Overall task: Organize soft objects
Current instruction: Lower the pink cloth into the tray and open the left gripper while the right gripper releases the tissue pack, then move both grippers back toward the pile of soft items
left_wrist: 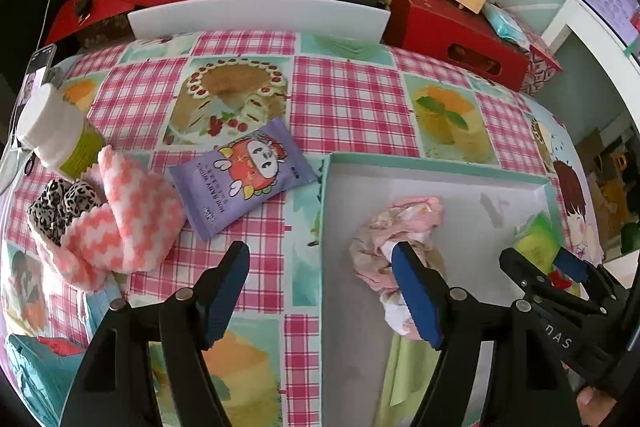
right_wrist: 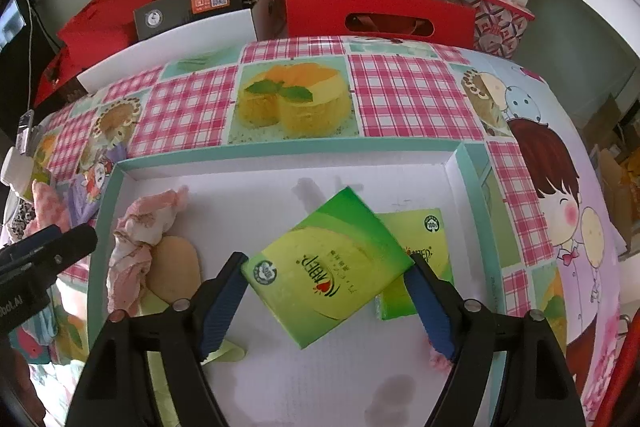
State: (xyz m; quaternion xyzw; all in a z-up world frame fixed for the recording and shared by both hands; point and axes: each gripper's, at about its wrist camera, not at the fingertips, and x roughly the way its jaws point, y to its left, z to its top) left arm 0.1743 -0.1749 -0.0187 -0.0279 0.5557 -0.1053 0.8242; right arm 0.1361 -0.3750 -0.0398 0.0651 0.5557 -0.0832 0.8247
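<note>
Jaws on left gripper (left_wrist: 320, 269) stand wide, nothing clamped between the pads. Pink floral cloth (left_wrist: 394, 227) lies crumpled just ahead of the right-hand jaw, partly behind its blue pad; can't tell if pad touches it. Cloth is inside the shallow white box (left_wrist: 440, 169) w/ teal rim. Left-hand jaw hangs over the checked tablecloth (left_wrist: 348, 99), outside the box wall. Ahead-left of that jaw: pink-white zigzag cloth (left_wrist: 128, 223), leopard scrunchie (left_wrist: 60, 205) touching it, purple wipes pack (left_wrist: 244, 177) just beside, white-capped bottle (left_wrist: 56, 131) further left. Right gripper (right_wrist: 326, 281) jaws also wide; green tissue pack (right_wrist: 326, 267) sits tilted between them, one corner at the left pad, another at the right pad. Firm grip vs just resting in the box, can't tell. 2nd green pack (right_wrist: 416, 227) lies flat under it, mostly beyond the right-hand jaw. Tan oval pad (right_wrist: 174, 273) just left of the left-hand jaw, against the floral cloth. Pale green piece pokes out beneath the left-hand jaw, ID unclear.
</note>
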